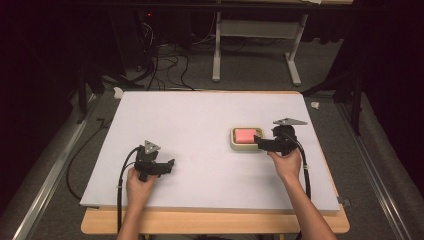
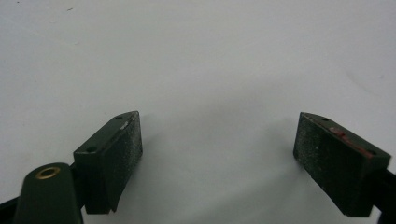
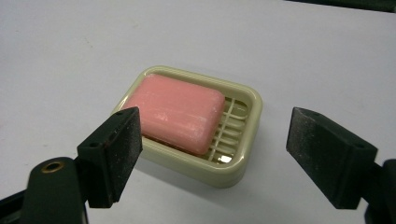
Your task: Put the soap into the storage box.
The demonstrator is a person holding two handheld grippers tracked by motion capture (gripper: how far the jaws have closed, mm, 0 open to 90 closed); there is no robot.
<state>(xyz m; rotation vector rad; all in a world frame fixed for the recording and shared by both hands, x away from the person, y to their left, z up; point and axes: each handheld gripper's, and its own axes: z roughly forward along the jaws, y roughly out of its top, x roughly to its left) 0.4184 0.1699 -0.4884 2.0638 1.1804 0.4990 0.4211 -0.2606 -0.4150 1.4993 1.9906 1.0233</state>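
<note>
Right gripper view, soap (image 3: 180, 112) in dish (image 3: 243, 140), between open jaws

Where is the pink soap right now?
The pink soap lies in the cream soap dish on the right half of the white table, just left of the right gripper in the high view.

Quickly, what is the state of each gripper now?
Left gripper: open, holding nothing.
Right gripper: open, holding nothing, near the soap.
</note>
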